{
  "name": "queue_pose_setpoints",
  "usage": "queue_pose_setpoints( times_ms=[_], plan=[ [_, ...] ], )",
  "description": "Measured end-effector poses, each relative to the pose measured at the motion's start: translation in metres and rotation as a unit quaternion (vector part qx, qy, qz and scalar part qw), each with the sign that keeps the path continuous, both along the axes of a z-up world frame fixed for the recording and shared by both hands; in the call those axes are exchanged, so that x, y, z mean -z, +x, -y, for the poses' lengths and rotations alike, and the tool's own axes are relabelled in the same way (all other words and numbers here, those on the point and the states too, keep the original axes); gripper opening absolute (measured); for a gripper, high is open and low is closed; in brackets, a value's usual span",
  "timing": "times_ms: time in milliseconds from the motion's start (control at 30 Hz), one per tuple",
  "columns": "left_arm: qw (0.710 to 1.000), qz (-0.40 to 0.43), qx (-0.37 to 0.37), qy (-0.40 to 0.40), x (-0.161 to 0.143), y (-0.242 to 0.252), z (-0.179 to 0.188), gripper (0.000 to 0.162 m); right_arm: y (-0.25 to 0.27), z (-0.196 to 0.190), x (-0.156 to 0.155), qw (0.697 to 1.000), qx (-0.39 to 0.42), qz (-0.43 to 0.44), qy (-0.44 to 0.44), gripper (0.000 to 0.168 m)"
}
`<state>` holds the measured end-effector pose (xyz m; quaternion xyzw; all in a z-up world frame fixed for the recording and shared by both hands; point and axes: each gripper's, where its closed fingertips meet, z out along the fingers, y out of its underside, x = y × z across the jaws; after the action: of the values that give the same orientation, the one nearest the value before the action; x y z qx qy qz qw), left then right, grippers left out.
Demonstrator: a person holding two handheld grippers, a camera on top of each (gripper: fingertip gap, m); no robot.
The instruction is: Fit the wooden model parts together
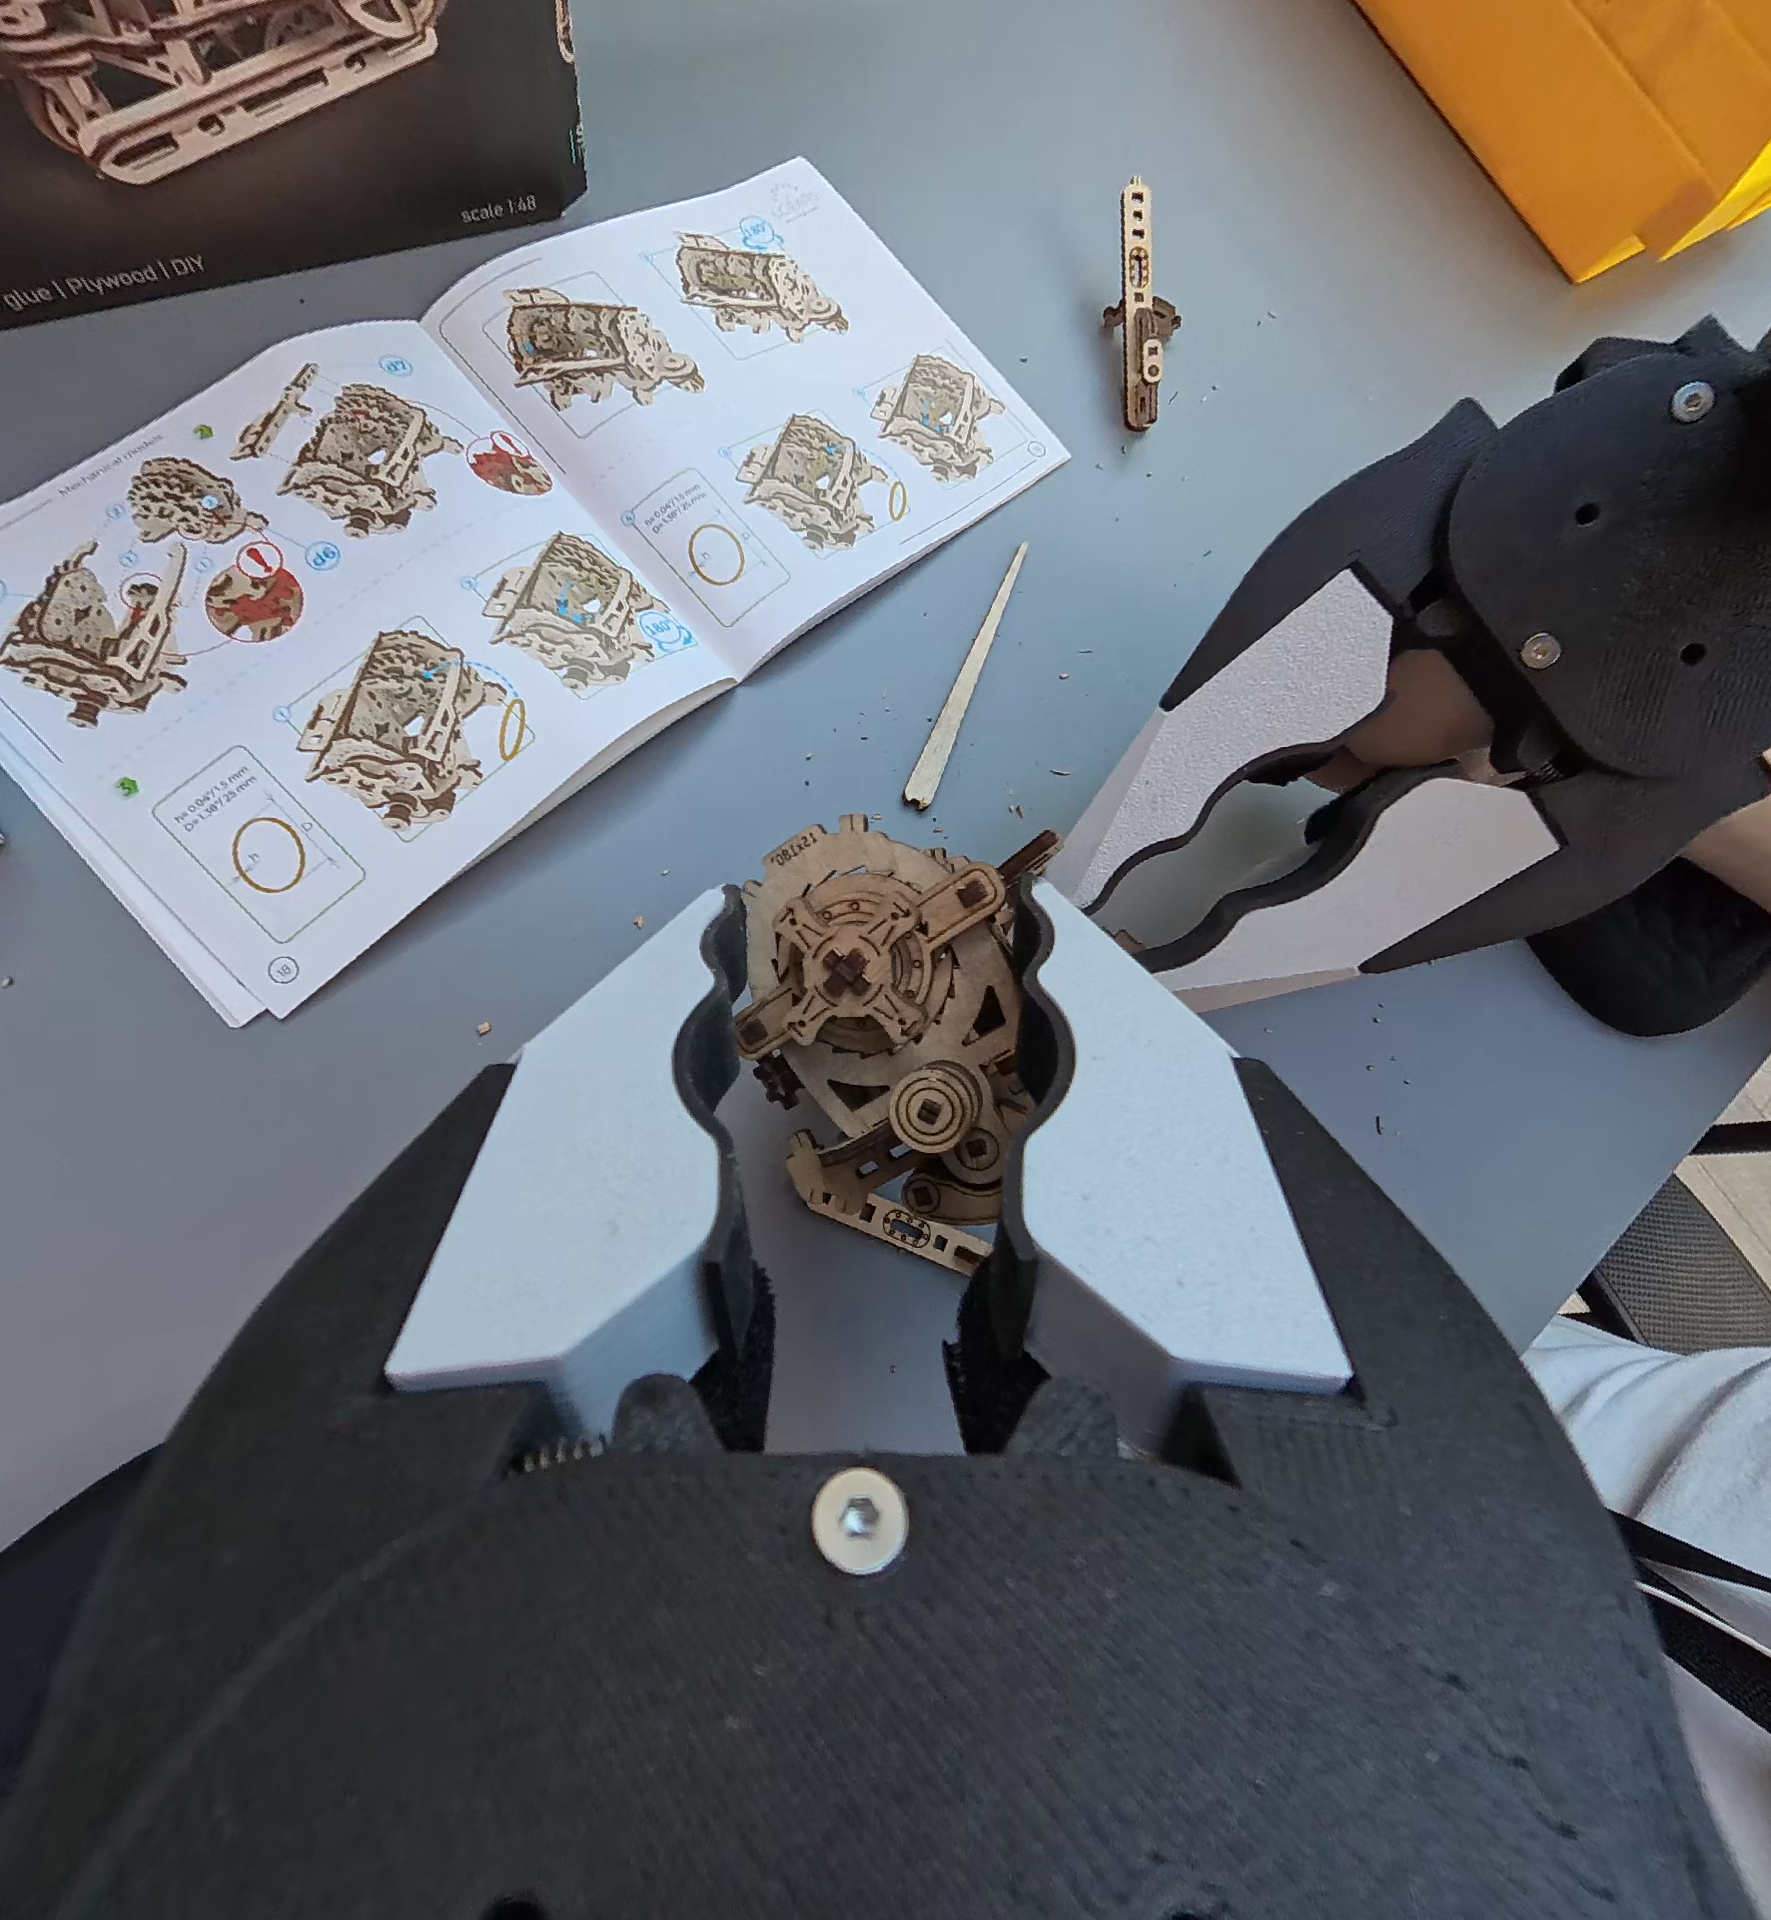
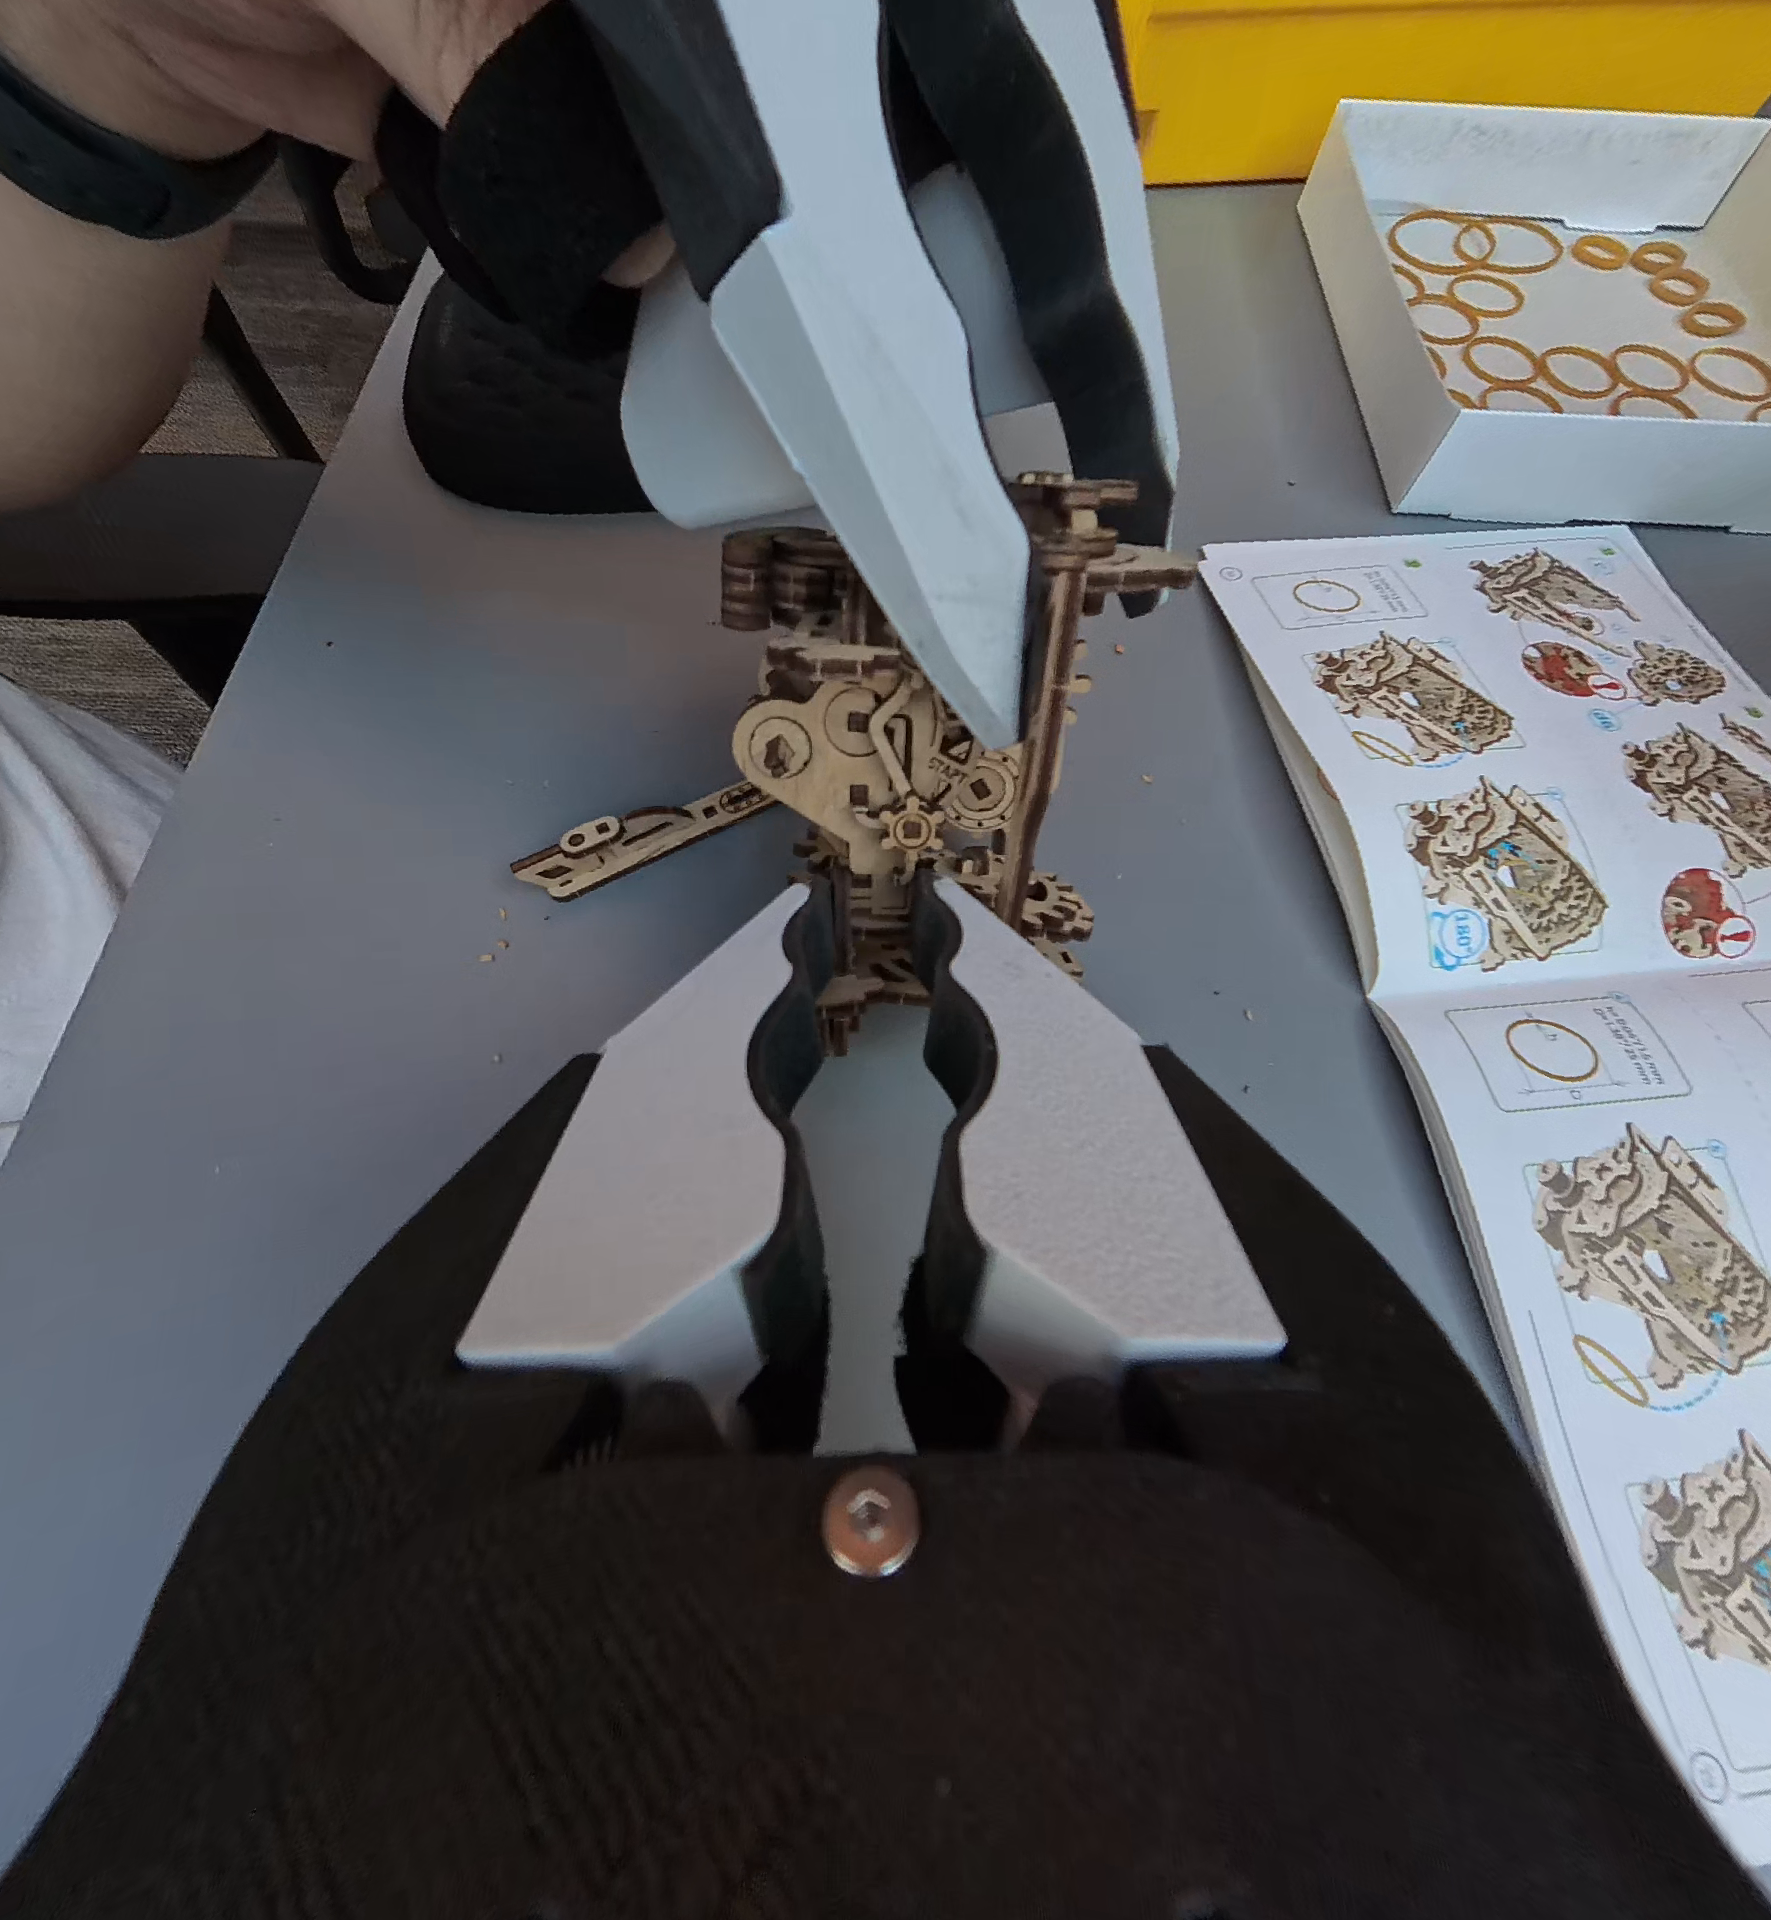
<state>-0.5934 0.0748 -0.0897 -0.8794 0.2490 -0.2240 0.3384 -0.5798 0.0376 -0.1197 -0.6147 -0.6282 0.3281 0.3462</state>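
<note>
A wooden model assembly (image 1: 891, 997) of gears and plates stands on the grey table (image 1: 185, 1195). My left gripper (image 1: 881, 902) is shut on its upper part, one pad on each side. In the right wrist view the left gripper (image 2: 1068, 634) comes down from above onto the model (image 2: 839, 758). My right gripper (image 2: 873, 885) is shut on the model's lower near end; in the left wrist view the right gripper (image 1: 1109, 914) touches the model's right edge. A slotted wooden arm (image 2: 632, 842) sticks out of the model and lies on the table.
An open instruction booklet (image 1: 445, 582) lies beyond the model, with a loose wooden part (image 1: 1135, 312) and a thin wooden stick (image 1: 964, 675) nearby. A white tray of rubber bands (image 2: 1587, 312), a black kit box (image 1: 237, 135) and a yellow box (image 1: 1587, 104) stand further off. The table edge (image 2: 268, 644) is close. My right fingertips sit around 5 cm from my left ones. My right tips are roughly 11 cm from the thin wooden stick (image 1: 964, 675).
</note>
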Motion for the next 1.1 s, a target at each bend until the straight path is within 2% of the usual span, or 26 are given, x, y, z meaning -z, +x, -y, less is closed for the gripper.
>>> queue_pose_setpoints(
  times_ms=[67, 167, 233, 467, 733, 767, 933, 1100],
  plan=[
    [1.0, 0.002, 0.0, -0.003, 0.0, 0.0, 0.001, 0.05, 0.0, 0.003, -0.001, 0.999, -0.012, -0.009, -0.031, 0.014],
    [1.0, 0.008, 0.0, -0.004, 0.0, 0.0, 0.0, 0.05, 0.002, 0.006, -0.002, 0.999, -0.037, -0.021, -0.02, 0.021],
    [1.0, 0.012, -0.002, -0.006, 0.001, 0.0, 0.0, 0.05, 0.002, 0.003, -0.002, 0.999, -0.027, -0.025, -0.015, 0.015],
    [1.0, 0.013, -0.005, -0.007, 0.001, -0.001, -0.001, 0.05, 0.002, 0.002, -0.003, 0.998, -0.023, -0.036, -0.05, 0.014],
    [0.999, 0.029, -0.014, 0.032, -0.013, -0.016, -0.009, 0.061, 0.007, 0.0, -0.008, 0.977, -0.01, -0.06, -0.202, 0.014],
    [0.998, 0.041, -0.017, 0.034, -0.016, -0.02, -0.009, 0.065, 0.007, -0.001, -0.01, 0.975, -0.009, -0.069, -0.213, 0.014],
    [0.988, 0.151, -0.013, 0.043, -0.033, -0.041, -0.001, 0.065, 0.012, -0.011, -0.021, 0.964, -0.005, -0.111, -0.243, 0.014],
    [0.959, 0.282, 0.019, 0.032, -0.045, -0.05, 0.017, 0.058, 0.015, -0.01, -0.046, 0.923, -0.03, -0.184, -0.337, 0.014]
  ],
)
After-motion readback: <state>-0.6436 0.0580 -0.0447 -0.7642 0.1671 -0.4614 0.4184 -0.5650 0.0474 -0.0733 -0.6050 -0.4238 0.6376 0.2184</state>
